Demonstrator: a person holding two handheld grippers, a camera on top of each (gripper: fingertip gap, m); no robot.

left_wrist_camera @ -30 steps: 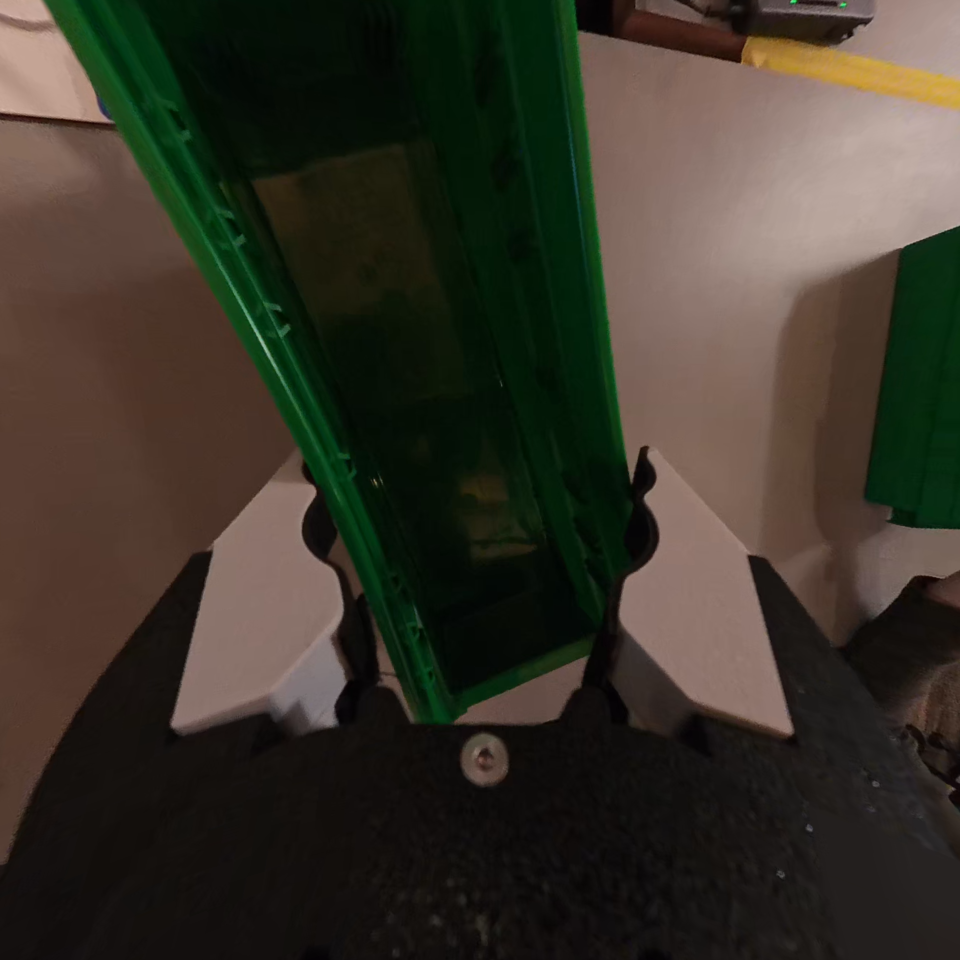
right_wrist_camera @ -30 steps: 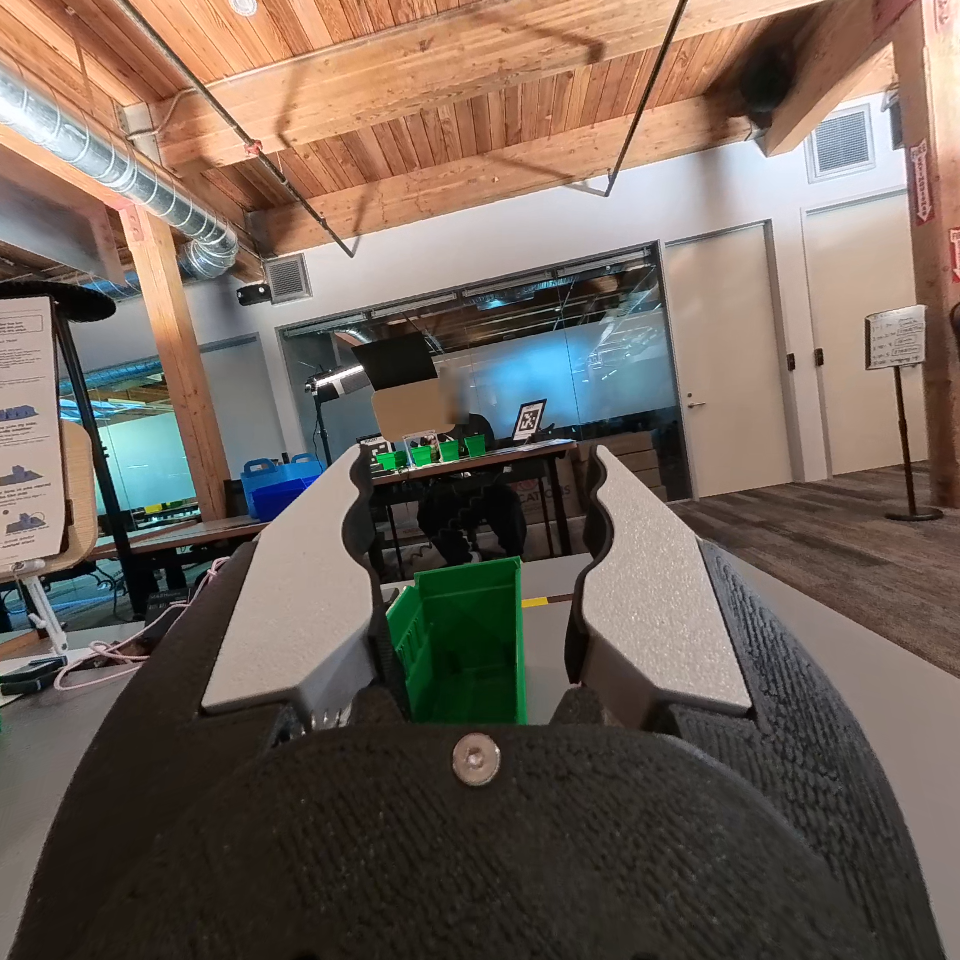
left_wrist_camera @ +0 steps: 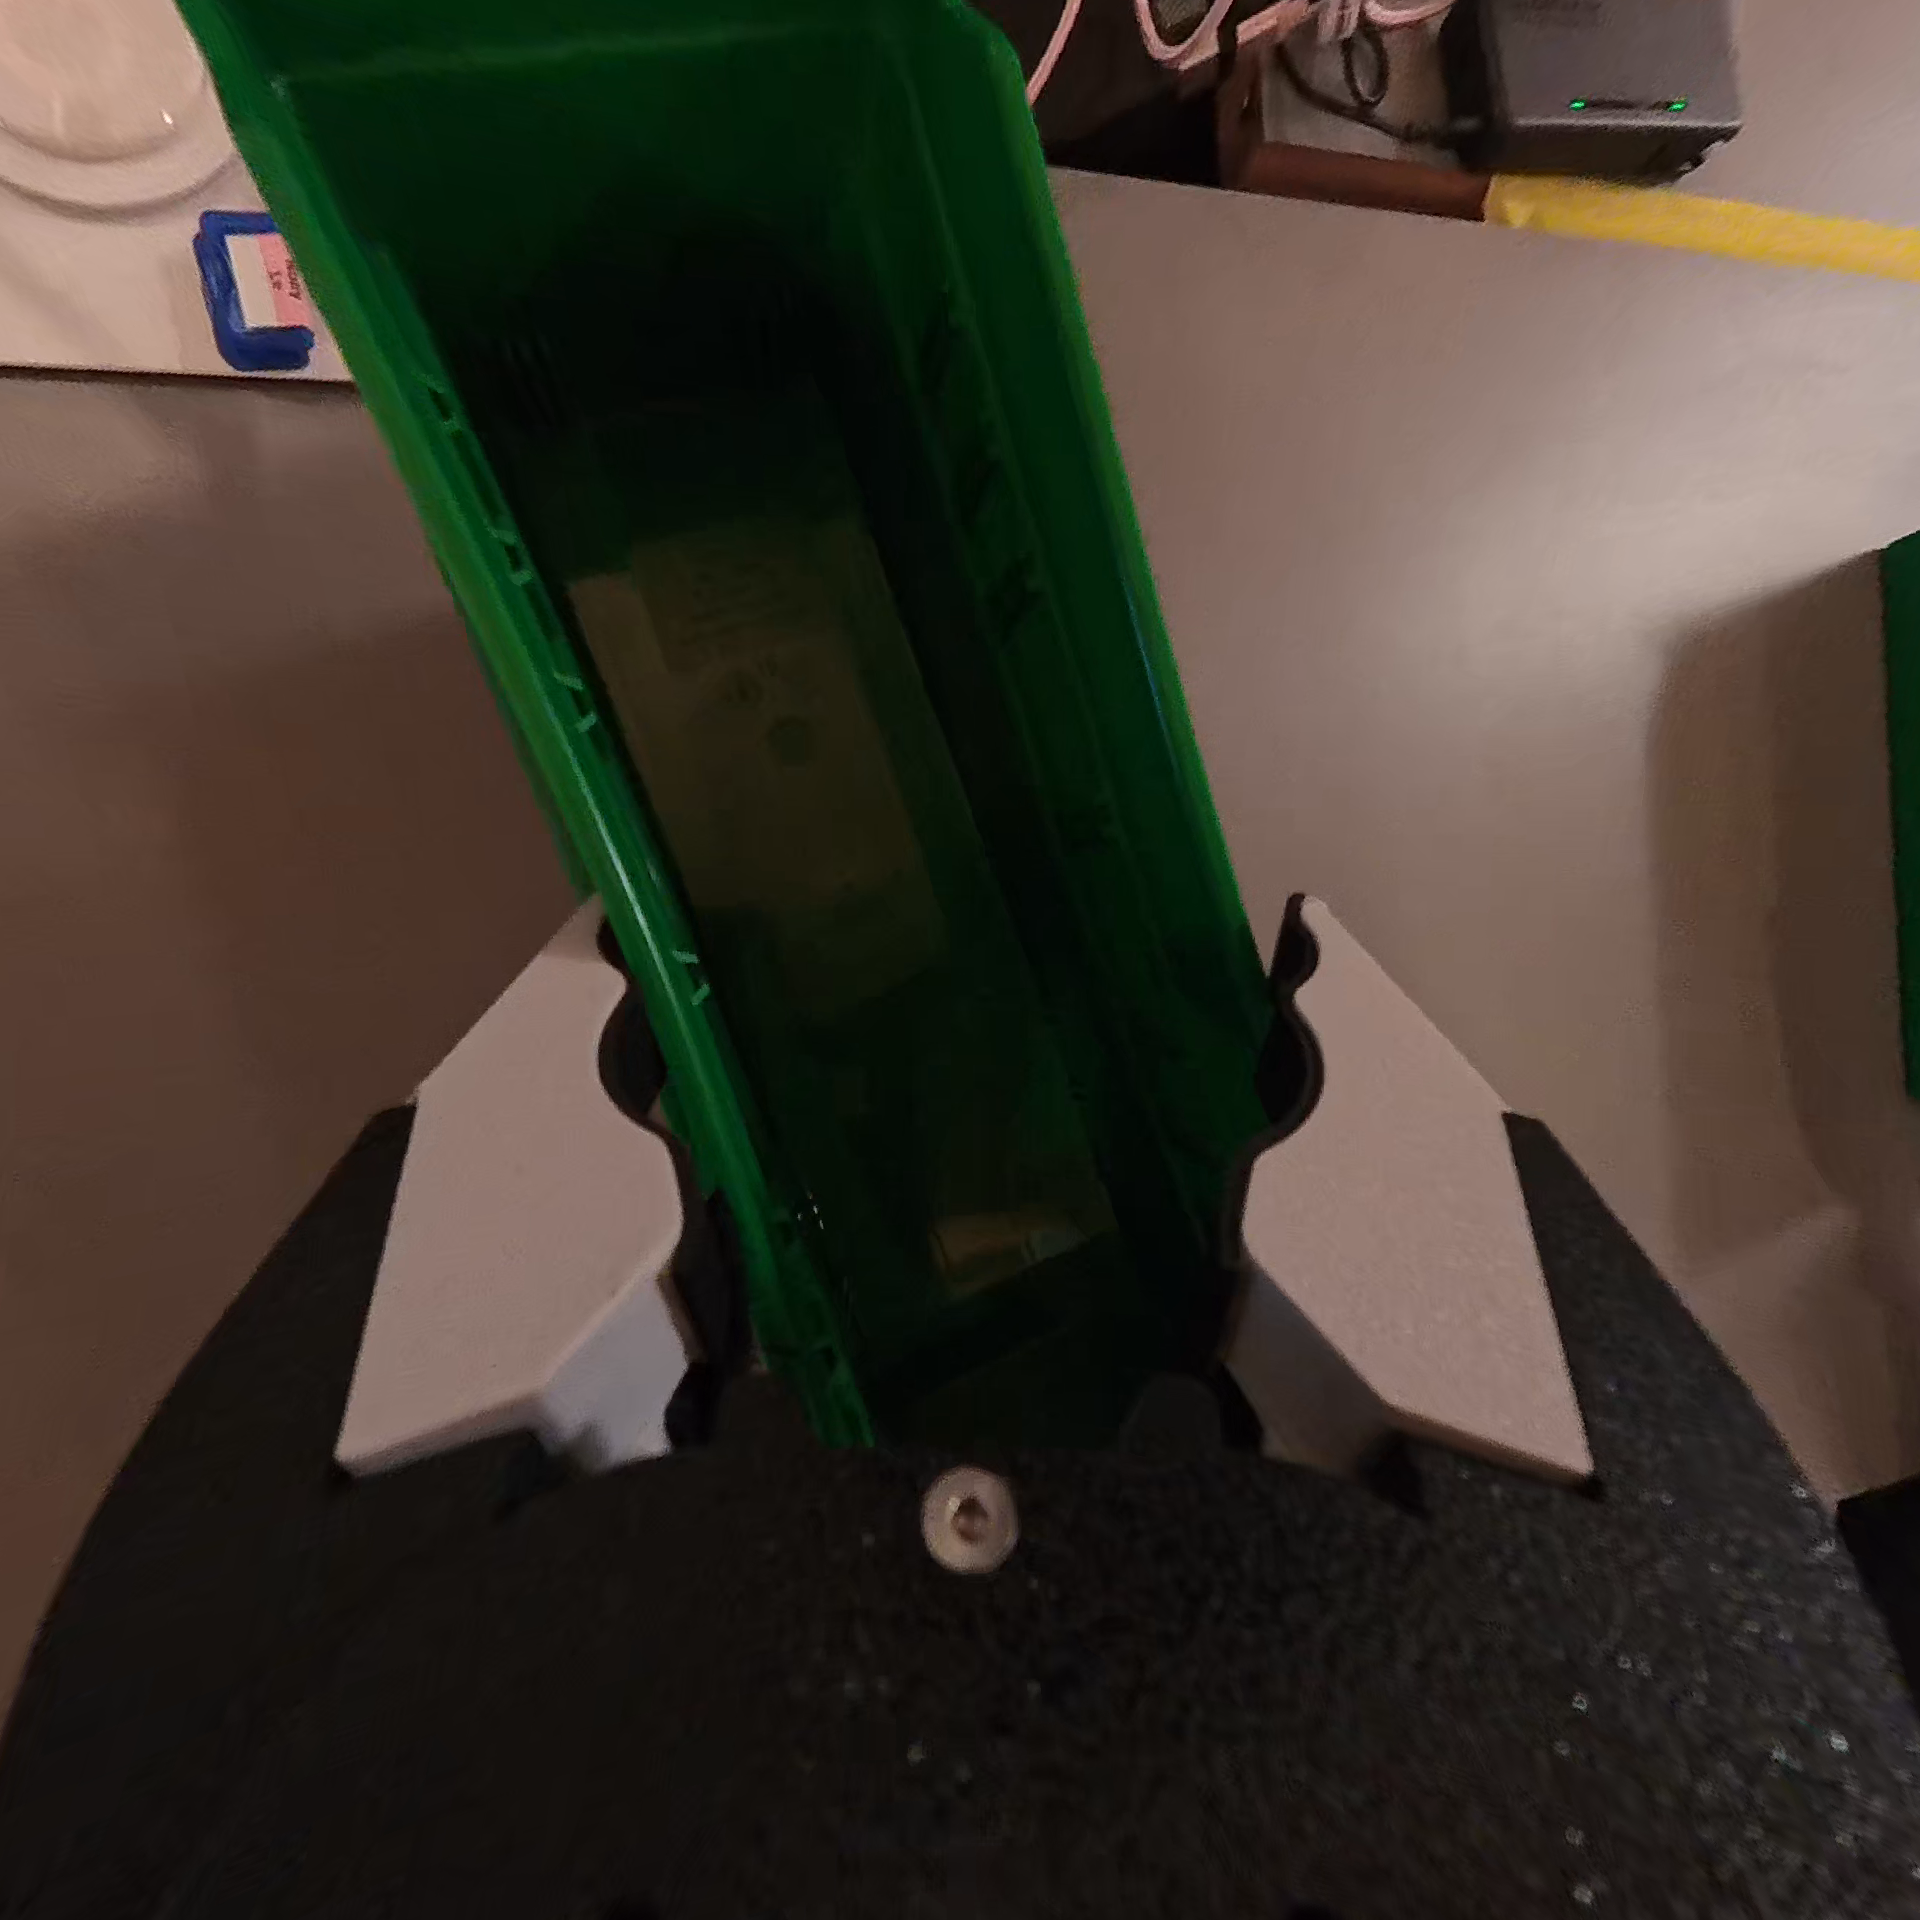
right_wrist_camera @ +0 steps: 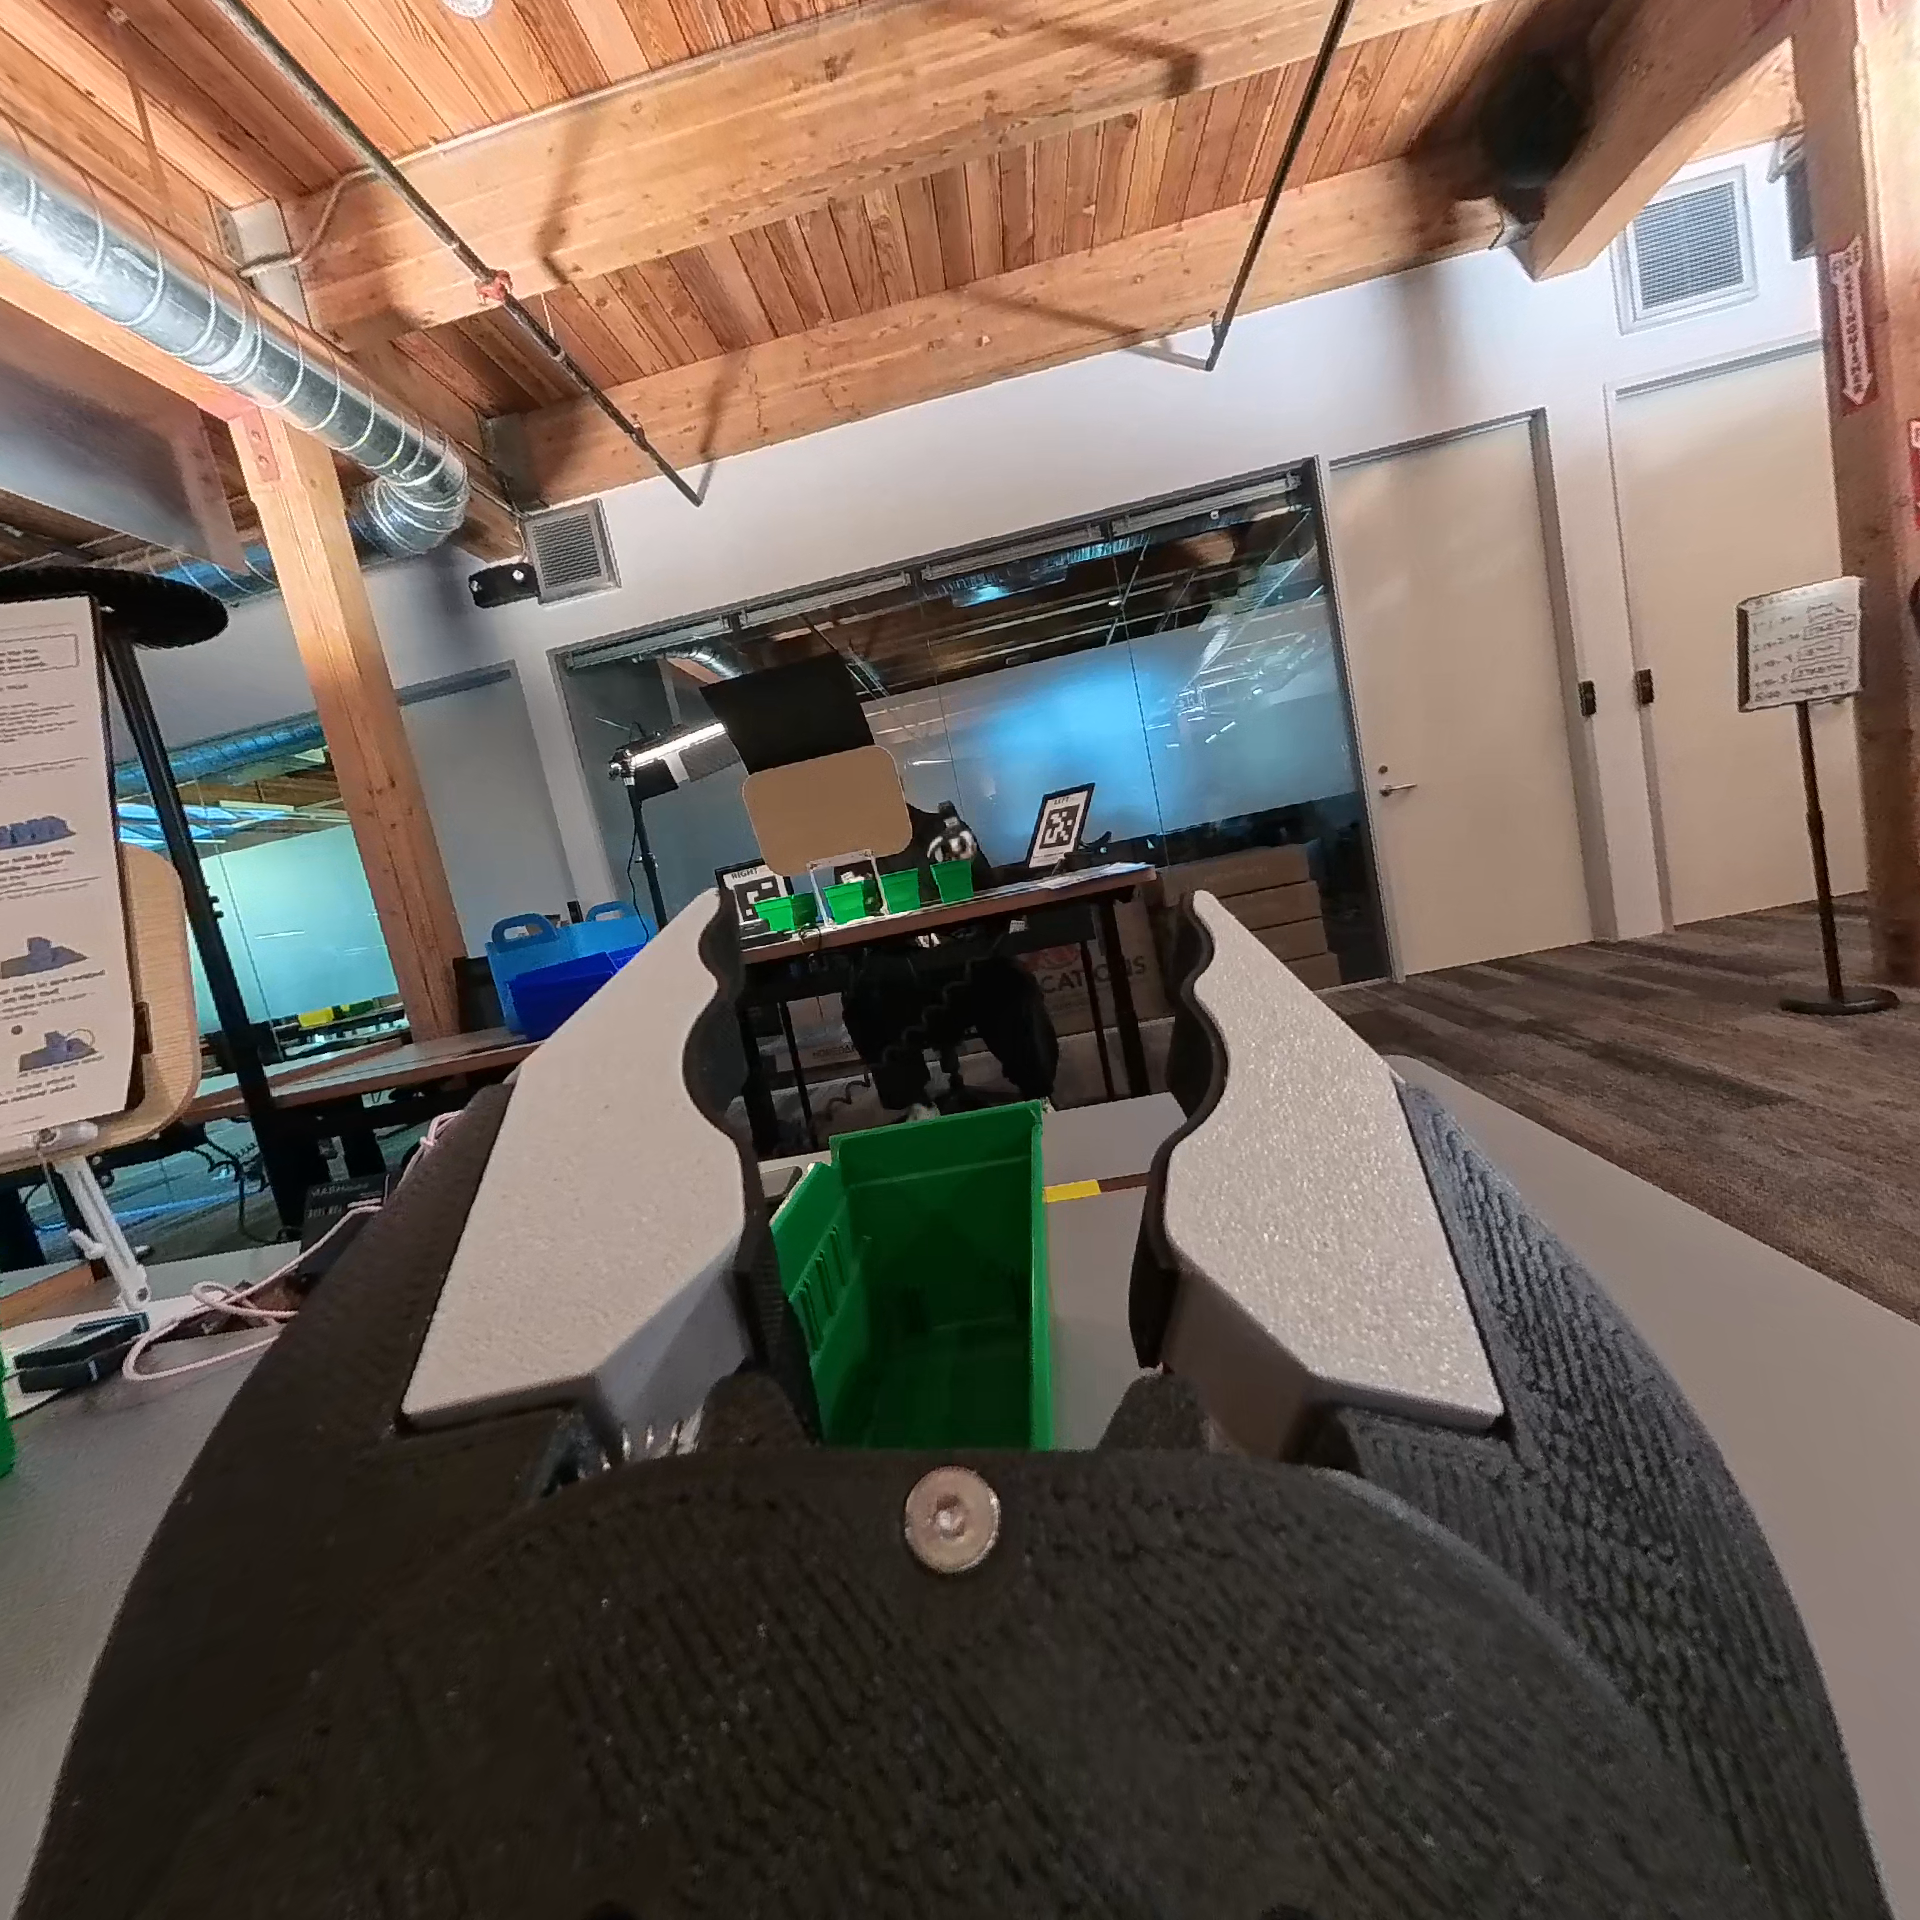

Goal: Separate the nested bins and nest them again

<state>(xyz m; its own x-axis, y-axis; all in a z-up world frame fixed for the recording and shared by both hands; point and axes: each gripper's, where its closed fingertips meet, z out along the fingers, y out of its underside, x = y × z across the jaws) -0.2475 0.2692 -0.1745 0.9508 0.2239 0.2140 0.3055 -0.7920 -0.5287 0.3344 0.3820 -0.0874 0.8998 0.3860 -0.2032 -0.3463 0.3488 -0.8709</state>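
A: While the left gripper (left_wrist_camera: pixel 951 1049) pointed down over the pale tabletop (left_wrist_camera: pixel 1455 623), what sat between its fingers?

B: A long green bin (left_wrist_camera: pixel 790 644), glossy translucent plastic, ribbed along its rim, with a pale label showing through its floor. The fingers were clamped on it, wavy black pads (left_wrist_camera: pixel 1288 1049) pressed to both long walls.

A: And the fingers themselves?

B: Smooth grey wedges on a grainy black body. A second green bin (left_wrist_camera: pixel 1901 914) peeked in at the right edge, well apart.

A: The right gripper (right_wrist_camera: pixel 956 1018)?

B: Spread wide, holding nothing. A green bin (right_wrist_camera: pixel 935 1278) stood on the grey table (right_wrist_camera: pixel 1621 1174) low between the fingers, close to the left one, clear of the right. Straight walls, open top, ribs on its left side.

A: Behind?

B: Timber ceiling (right_wrist_camera: pixel 831 156), a ribbed metal duct (right_wrist_camera: pixel 239 343).
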